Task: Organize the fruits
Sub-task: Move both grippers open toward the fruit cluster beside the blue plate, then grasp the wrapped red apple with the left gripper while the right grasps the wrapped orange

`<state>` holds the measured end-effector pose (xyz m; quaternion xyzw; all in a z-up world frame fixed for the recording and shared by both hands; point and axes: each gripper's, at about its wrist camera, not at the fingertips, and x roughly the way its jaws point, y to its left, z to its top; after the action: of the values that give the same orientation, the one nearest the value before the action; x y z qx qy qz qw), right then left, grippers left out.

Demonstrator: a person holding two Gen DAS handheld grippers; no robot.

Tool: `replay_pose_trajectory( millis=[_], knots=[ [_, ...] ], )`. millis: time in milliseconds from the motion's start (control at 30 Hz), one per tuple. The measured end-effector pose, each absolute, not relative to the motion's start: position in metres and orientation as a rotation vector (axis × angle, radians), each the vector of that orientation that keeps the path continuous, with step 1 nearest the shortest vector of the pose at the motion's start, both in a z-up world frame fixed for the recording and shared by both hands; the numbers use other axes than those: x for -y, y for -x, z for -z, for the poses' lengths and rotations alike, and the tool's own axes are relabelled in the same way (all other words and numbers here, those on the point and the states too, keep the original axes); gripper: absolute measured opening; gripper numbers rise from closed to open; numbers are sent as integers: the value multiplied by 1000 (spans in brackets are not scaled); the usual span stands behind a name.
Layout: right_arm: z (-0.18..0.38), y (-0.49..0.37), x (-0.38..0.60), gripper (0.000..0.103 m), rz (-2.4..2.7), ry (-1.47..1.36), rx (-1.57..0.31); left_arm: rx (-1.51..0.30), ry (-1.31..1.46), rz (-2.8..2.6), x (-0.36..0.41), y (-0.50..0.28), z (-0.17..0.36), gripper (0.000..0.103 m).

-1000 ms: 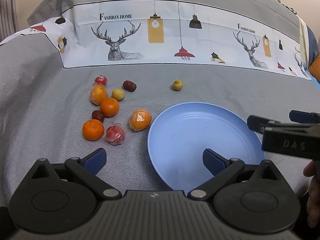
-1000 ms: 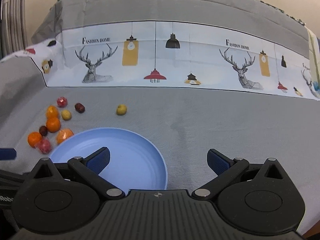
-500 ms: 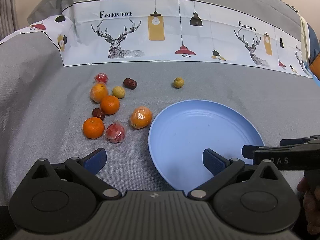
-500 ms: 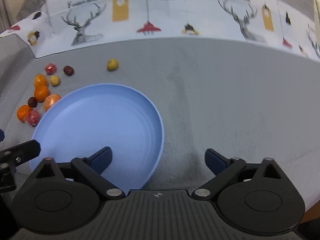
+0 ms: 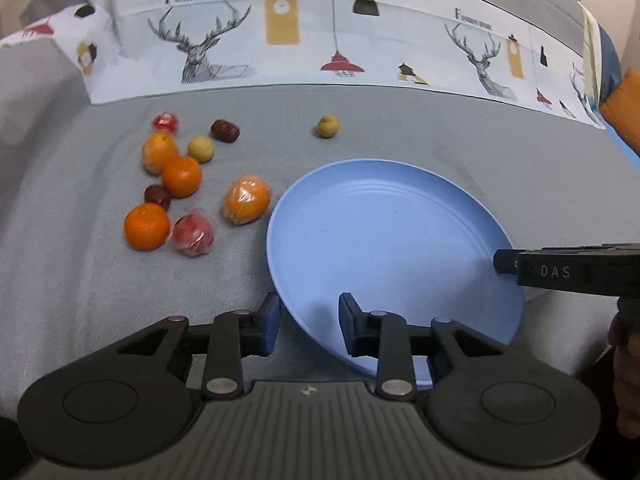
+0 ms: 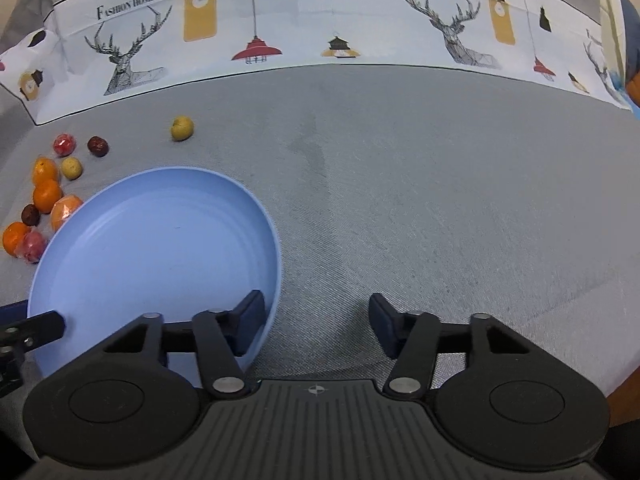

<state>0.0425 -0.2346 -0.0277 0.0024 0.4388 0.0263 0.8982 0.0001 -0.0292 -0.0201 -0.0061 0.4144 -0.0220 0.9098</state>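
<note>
A blue plate lies on the grey cloth, also in the right wrist view. My left gripper has narrowed around the plate's near-left rim, one finger on each side of the edge. My right gripper is open, its left finger over the plate's right rim; it shows in the left wrist view. Left of the plate lie several oranges, wrapped red fruits, dark red dates and a yellowish fruit. Another yellowish fruit lies apart behind the plate.
A white printed band with deer and lamps crosses the cloth behind the fruits. An orange and blue object sits at the far right edge. Grey cloth stretches right of the plate.
My left gripper's fingers have closed in from wide open onto the plate's near-left rim. My right gripper has lowered to the plate's right rim and narrowed a little.
</note>
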Motion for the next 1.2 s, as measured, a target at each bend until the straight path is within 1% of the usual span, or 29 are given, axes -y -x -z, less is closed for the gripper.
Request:
replay_pose_trajectory(
  millis=[67, 200, 267, 367, 467, 533, 567, 633, 667, 733, 767, 800, 900, 1000, 1033, 1067, 1167, 1200],
  knots=[
    [27, -43, 234, 53, -63, -4, -909, -846, 4, 57, 32, -4, 22, 26],
    [23, -42, 236, 53, -64, -8, -882, -843, -3, 72, 35, -7, 24, 27],
    [22, -41, 235, 53, -59, 3, -867, -832, -4, 64, 35, -6, 21, 29],
    [20, -40, 231, 53, -54, 31, -844, -805, -7, 46, 33, -4, 15, 37],
    [15, -37, 228, 53, -56, 54, -808, -781, -1, 39, 32, -1, 10, 37],
    [10, -35, 228, 53, -72, 21, -763, -763, 6, 41, 32, 1, 6, 37],
    [7, -32, 229, 53, -89, -11, -730, -753, 9, 47, 31, 1, 4, 35],
    [0, -27, 229, 53, -107, -22, -664, -728, 11, 58, 31, 4, -2, 27],
    [-2, -24, 226, 53, -115, -9, -632, -713, 10, 60, 30, 5, -6, 21],
    [-5, -21, 223, 53, -138, 2, -607, -683, 4, 68, 27, 6, -17, 18],
    [-6, -21, 222, 53, -146, 8, -603, -662, -20, 71, 26, 6, -25, 10],
    [-7, -20, 221, 53, -139, 42, -596, -636, -68, 82, 27, 4, -33, 8],
    [-10, -19, 221, 53, -158, 43, -596, -556, -243, 149, 28, -2, -48, 8],
    [-11, -20, 221, 53, -164, 43, -616, -575, -218, 157, 12, -11, -44, 8],
    [-11, -21, 222, 50, -166, 33, -627, -599, -161, 145, 3, -13, -37, 8],
    [-11, -23, 222, 44, -169, 20, -637, -631, -125, 126, -1, -15, -33, 8],
    [-12, -25, 220, 35, -188, -41, -638, -610, -92, 108, -3, -15, -37, 8],
    [-12, -25, 218, 33, -193, -44, -641, -630, -43, 103, -8, -18, -36, 8]
  ],
)
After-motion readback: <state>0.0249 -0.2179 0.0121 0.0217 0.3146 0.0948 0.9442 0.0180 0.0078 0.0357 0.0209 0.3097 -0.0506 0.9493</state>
